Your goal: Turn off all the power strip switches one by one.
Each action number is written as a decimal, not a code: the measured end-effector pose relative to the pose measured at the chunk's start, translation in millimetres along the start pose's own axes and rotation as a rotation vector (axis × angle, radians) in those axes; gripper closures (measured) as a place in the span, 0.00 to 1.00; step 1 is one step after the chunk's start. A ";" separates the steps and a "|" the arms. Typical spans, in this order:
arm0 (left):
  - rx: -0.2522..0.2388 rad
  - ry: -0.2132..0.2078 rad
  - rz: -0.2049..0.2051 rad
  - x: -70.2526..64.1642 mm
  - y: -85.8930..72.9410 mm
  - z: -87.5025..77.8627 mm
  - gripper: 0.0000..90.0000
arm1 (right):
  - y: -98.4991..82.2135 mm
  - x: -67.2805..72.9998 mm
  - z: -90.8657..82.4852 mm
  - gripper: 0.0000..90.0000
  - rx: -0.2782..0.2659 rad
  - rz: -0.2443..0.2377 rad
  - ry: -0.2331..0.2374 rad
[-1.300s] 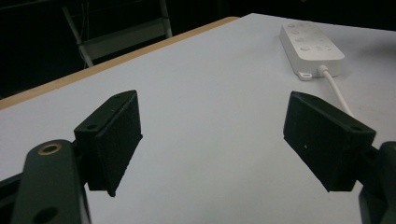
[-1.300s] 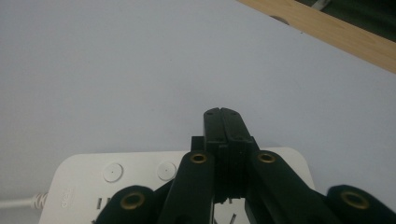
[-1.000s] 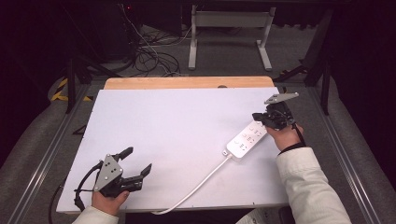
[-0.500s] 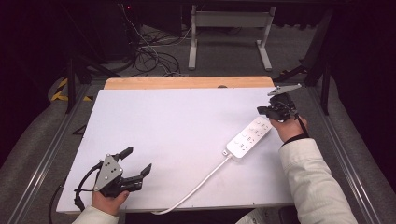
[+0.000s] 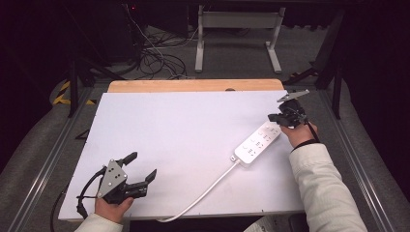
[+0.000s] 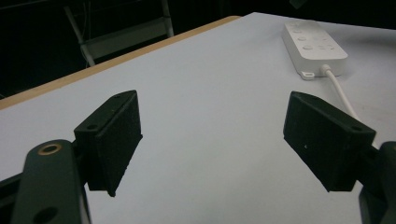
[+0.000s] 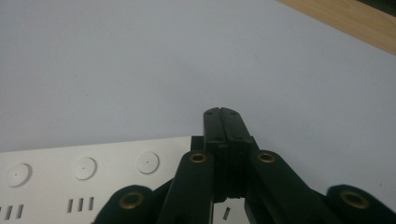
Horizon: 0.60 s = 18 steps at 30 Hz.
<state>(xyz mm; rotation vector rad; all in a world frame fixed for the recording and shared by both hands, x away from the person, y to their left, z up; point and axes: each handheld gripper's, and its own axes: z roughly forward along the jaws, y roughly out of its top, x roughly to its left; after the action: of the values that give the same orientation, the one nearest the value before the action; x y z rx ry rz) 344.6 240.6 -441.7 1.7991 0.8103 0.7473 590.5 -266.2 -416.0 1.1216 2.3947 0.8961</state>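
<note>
A white power strip lies at an angle on the right half of the white table top, and its white cable runs down to the front edge. My right gripper hovers over the strip's far end, jaws shut with nothing between them; in the right gripper view the closed tips sit just past the strip's end. My left gripper rests near the front left corner, jaws wide open and empty. In the left gripper view the strip lies far ahead on the right.
A wooden strip borders the table's far edge. Behind it stand a white metal frame and loose cables on the floor. Metal rails run along both sides of the table.
My right gripper has moved a little forward and down, from beside the strip's far end to over it. The left gripper has stayed put.
</note>
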 end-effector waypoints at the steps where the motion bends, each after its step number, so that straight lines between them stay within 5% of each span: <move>1: 0.000 0.000 -0.001 -0.4 0.0 0.1 0.22 | -1.0 -1.1 1.2 1.00 0.005 0.004 0.003; 18: 0.004 0.000 -0.003 0.1 -0.3 0.5 0.22 | -8.5 -1.7 17.5 1.00 0.057 -0.003 0.018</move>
<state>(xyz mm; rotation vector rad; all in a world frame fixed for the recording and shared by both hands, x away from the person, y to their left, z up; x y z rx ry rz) 345.0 240.5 -442.1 1.8006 0.8150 0.7441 596.3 -264.7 -434.6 1.1354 2.4497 0.8457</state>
